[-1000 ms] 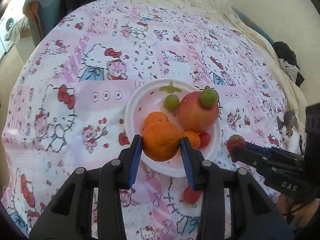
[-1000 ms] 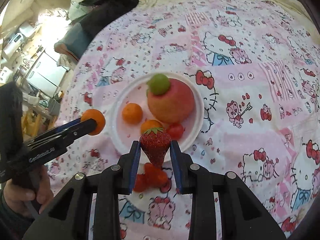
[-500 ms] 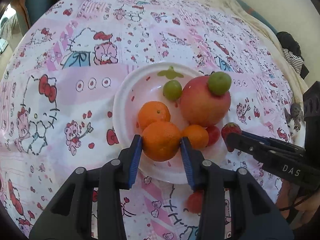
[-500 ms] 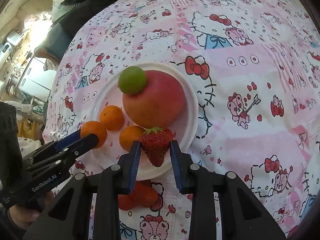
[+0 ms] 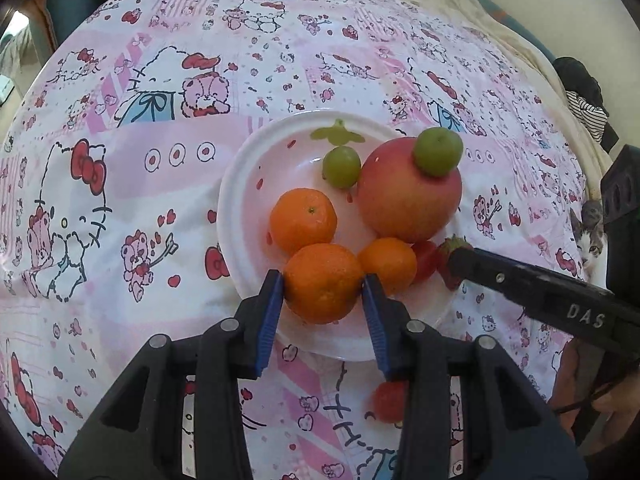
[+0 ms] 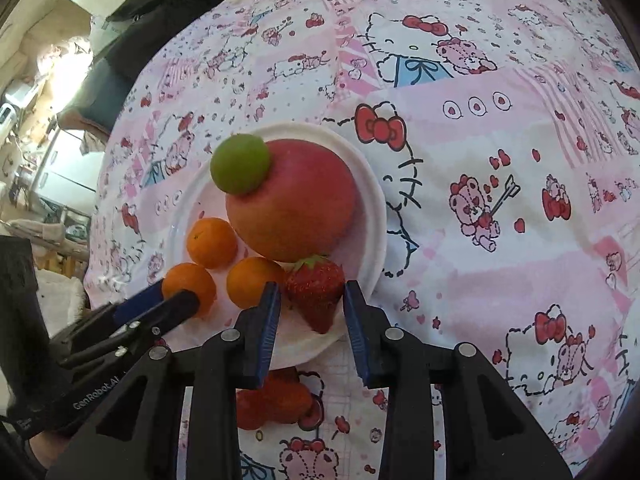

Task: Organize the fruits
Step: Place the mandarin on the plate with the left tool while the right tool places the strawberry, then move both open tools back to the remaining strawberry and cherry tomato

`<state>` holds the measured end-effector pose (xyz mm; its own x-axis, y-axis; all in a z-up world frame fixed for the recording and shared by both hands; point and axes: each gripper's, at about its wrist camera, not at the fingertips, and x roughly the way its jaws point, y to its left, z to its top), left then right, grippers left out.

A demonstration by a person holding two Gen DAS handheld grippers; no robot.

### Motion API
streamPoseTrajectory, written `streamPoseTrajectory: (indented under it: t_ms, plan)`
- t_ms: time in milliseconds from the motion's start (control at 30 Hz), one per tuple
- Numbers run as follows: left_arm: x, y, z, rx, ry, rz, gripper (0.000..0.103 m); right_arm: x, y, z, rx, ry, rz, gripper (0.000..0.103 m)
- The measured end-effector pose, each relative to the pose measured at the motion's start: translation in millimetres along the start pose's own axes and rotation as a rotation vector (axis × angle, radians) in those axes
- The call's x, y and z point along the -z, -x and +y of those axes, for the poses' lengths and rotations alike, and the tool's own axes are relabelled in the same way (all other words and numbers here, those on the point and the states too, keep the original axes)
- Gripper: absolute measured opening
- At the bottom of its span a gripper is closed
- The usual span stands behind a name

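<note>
While jaws part, strawberry [image 6: 316, 292] sits between right gripper [image 6: 311, 304] pads (untouched).

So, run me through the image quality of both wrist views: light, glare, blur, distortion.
Left wrist: soft even daylight, fruit on the plate sharp, cloth bowed by fisheye, corners dark. Right wrist: blown-out glare on the room upper left, strawberry crisp, same bulging distortion, red fruit behind the jaws soft.
</note>
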<state>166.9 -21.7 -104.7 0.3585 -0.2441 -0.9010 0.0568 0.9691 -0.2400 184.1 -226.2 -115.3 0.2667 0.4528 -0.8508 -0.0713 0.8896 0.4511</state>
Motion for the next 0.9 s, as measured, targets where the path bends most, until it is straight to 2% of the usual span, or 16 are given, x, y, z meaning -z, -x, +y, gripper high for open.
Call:
streamPoseTrajectory:
  t_ms: [67, 100, 133, 167, 200, 233, 600, 900]
  plan:
    - [0.1, -2.2, -0.3, -0.002, -0.002, 0.017, 0.037, -0.6, 3.5, -1.1, -0.004, -0.008, -0.014, 0.048]
    - [0.5, -2.3, -0.9, 0.005, -0.006, 0.021, 0.037, -0.5, 4.5, -1.1, -0.008, -0.011, -0.018, 0.058]
    - [0.4, -1.6, -1.4, 0.005, -0.009, 0.019, 0.04, -0.4, 5.9, -1.1, -0.013, -0.014, -0.023, 0.059]
    - [0.1, -0.2, -2.1, 0.0, -0.01, 0.013, 0.044, -0.4, 7.3, -0.8, -0.011, -0.013, -0.028, 0.059]
    - [-0.3, 1.6, -2.8, -0.009, -0.01, 0.005, 0.058, -1.1, 8.0, -0.5, -0.011, -0.012, -0.03, 0.059]
    - [-0.4, 3.5, -3.4, -0.018, -0.009, -0.007, 0.065, -1.5, 8.5, -0.5, -0.014, -0.013, -0.029, 0.059]
    - [-0.7, 13.0, -1.3, -0.04, -0.008, -0.034, 0.065, -1.8, 11.8, -2.9, -0.015, -0.025, -0.033, 0.059]
    - [2.4, 29.1, -0.2, -0.039, -0.005, -0.062, 0.065, 9.9, 32.5, -3.5, -0.033, -0.038, -0.052, 0.059]
